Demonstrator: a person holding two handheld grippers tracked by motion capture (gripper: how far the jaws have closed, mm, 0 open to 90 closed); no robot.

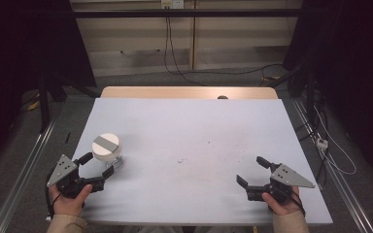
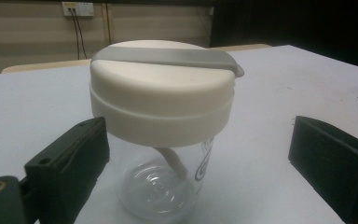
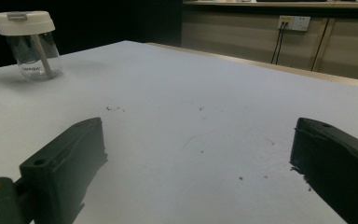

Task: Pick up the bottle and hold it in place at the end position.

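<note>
Dim room, soft shadows, slight blur

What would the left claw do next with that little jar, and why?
Probably ease forward a little, then close. The left gripper is open, its jaws either side of the clear jar with the white lid but not touching the glass. The right gripper waits open, far off.

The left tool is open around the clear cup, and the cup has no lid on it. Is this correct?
Not quite: the clear cup does carry a lid, a cream lid with a grey strip, as the left gripper view shows. The left tool is indeed open around it.
</note>
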